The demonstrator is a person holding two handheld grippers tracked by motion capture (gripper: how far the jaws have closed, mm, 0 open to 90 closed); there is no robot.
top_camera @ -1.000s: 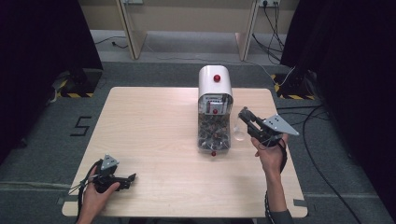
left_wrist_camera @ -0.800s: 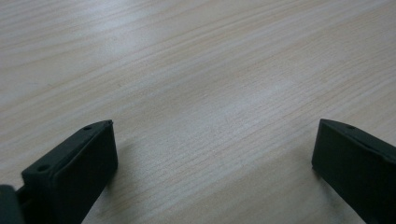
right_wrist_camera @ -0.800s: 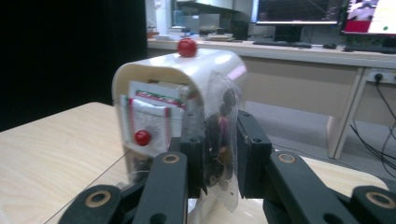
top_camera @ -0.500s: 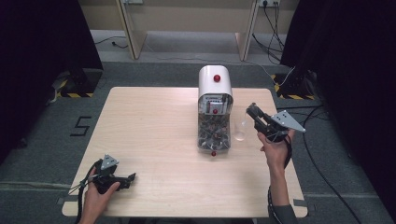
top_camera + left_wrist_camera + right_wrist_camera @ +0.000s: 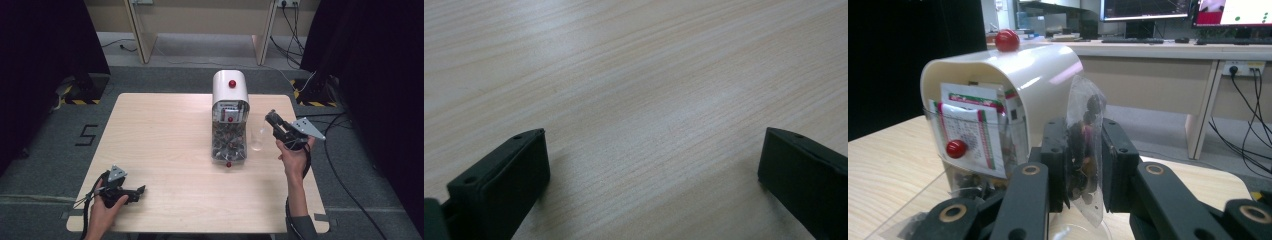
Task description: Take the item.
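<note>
A dispenser (image 5: 230, 120) with a white domed hood, red knobs and a clear body full of small packets stands at the table's middle back. In the right gripper view the dispenser (image 5: 998, 90) rises just behind the jaws. My right gripper (image 5: 270, 119) is to its right, shut on a clear sachet (image 5: 1085, 115) of dark pieces, pinched upright between the right gripper's (image 5: 1084, 150) jaws. A clear plastic cup (image 5: 257, 141) stands on the table below and beside those jaws. My left gripper (image 5: 141, 190) rests open at the front left, and in its own view the left gripper (image 5: 654, 145) has bare wood between its jaws.
The light wooden table (image 5: 165, 130) has wide bare room on its left half. A red ball (image 5: 228, 164) sits at the dispenser's front foot. Cables (image 5: 345, 165) run over the grey floor to the right, and desk legs (image 5: 140, 30) stand behind the table.
My right gripper has shifted slightly to the right and away from the person, with the sachet still pinched. The left gripper has stayed put.
</note>
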